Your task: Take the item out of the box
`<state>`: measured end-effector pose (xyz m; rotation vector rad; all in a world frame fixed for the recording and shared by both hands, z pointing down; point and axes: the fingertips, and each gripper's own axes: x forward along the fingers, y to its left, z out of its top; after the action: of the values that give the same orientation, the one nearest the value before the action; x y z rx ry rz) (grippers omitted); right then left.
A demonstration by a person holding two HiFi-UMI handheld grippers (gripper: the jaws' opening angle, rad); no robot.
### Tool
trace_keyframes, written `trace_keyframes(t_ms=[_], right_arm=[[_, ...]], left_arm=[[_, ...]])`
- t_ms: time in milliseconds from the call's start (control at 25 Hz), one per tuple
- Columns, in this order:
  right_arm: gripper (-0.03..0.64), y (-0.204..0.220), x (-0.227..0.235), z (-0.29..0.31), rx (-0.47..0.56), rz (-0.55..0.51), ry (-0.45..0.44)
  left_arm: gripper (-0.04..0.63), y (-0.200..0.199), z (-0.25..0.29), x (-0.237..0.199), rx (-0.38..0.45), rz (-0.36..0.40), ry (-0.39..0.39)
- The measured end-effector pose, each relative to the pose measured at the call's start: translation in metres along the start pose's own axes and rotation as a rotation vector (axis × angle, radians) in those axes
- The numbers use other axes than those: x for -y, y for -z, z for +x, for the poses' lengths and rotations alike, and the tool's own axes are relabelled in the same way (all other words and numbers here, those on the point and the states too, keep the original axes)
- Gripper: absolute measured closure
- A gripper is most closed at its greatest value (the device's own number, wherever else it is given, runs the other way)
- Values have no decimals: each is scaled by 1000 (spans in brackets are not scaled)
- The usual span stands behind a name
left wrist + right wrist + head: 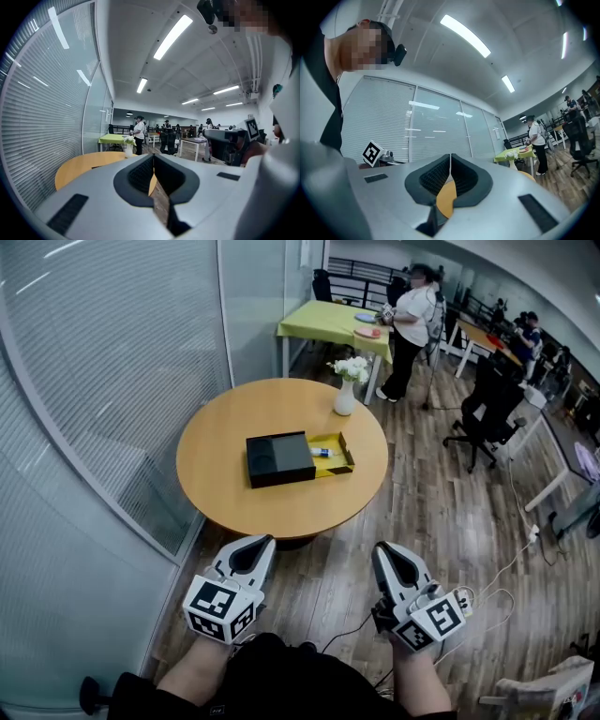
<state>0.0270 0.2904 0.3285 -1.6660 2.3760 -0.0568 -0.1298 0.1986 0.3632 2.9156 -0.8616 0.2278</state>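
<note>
A black box (279,458) lies on the round wooden table (225,484), its yellow inner tray (345,455) slid out to the right with a small white and blue item (322,453) in it. Both grippers hang well short of the table, near the person's body. My left gripper (257,548) is shut and holds nothing; its jaws meet in the left gripper view (153,157). My right gripper (387,554) is shut and empty too, tips touching in the right gripper view (450,157).
A white vase of flowers (346,386) stands at the table's far edge. Glass walls with blinds (103,371) curve along the left. A green table (328,322), a standing person (408,329), office chairs (487,409) and floor cables (506,568) lie beyond and to the right.
</note>
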Motion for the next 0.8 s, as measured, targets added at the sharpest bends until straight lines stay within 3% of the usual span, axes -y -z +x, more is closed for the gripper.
trace_keyframes(t_ms=[440,800], right_arm=[[578,9,32,-20,-17,35,5],[578,27,75,15,-61,47,28]], left_arm=[[581,11,35,28,-21,-4,40],[581,20,91,5,-49,-24,72]])
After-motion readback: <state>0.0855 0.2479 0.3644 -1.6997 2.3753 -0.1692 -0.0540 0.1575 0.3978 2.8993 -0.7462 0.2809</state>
